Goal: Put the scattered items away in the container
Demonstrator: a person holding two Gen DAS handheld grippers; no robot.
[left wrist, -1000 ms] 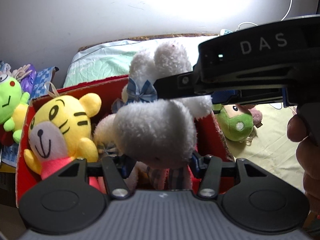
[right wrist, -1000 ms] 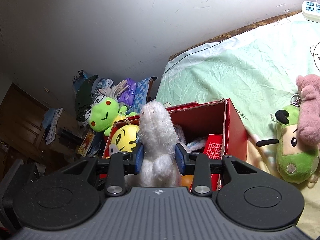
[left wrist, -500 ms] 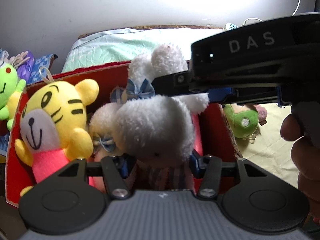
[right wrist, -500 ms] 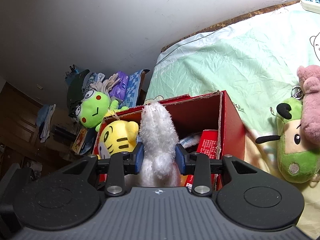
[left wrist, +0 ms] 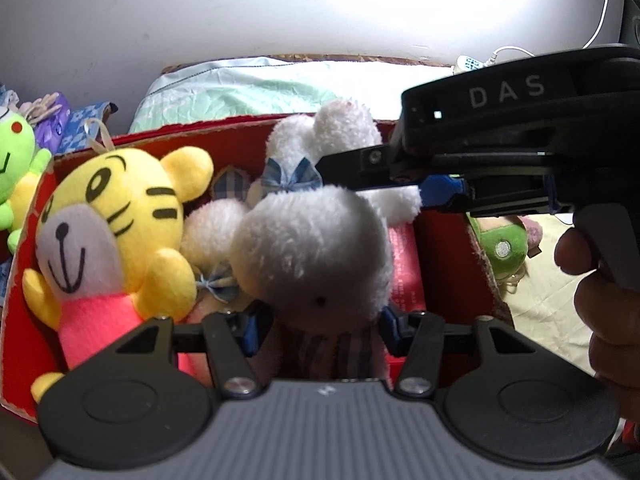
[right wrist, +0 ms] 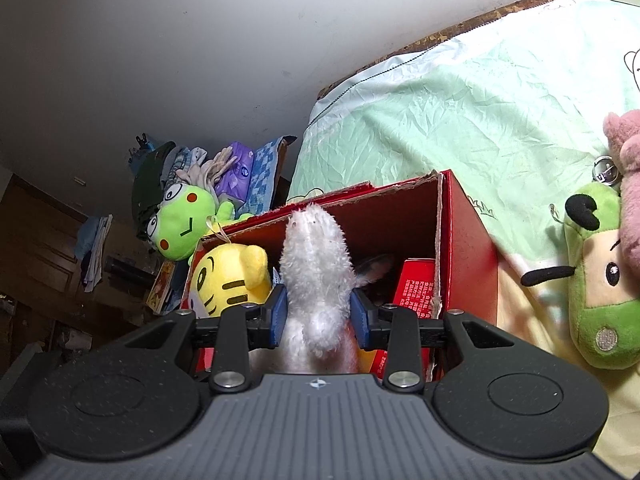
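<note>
A white plush rabbit [left wrist: 312, 244] with a blue plaid bow hangs over the open red cardboard box [left wrist: 232, 136]. My left gripper [left wrist: 318, 324] is shut on the rabbit's body below its head. My right gripper [right wrist: 318, 312] is shut on the rabbit's ear [right wrist: 316, 256]; it also shows in the left wrist view [left wrist: 384, 176], coming in from the right. A yellow tiger plush [left wrist: 108, 232] lies inside the box at the left, also seen in the right wrist view [right wrist: 228, 280]. The red box [right wrist: 468, 240] stands on the bed.
A green plush [right wrist: 596, 284] and a pink plush [right wrist: 628, 148] lie on the bedsheet right of the box. A green frog plush [right wrist: 184, 224] and a pile of cloths sit left of the box. A red packet [right wrist: 412, 288] stands inside the box.
Both grippers have lowered the rabbit toward the box. The box and tiger plush look larger and closer in both views.
</note>
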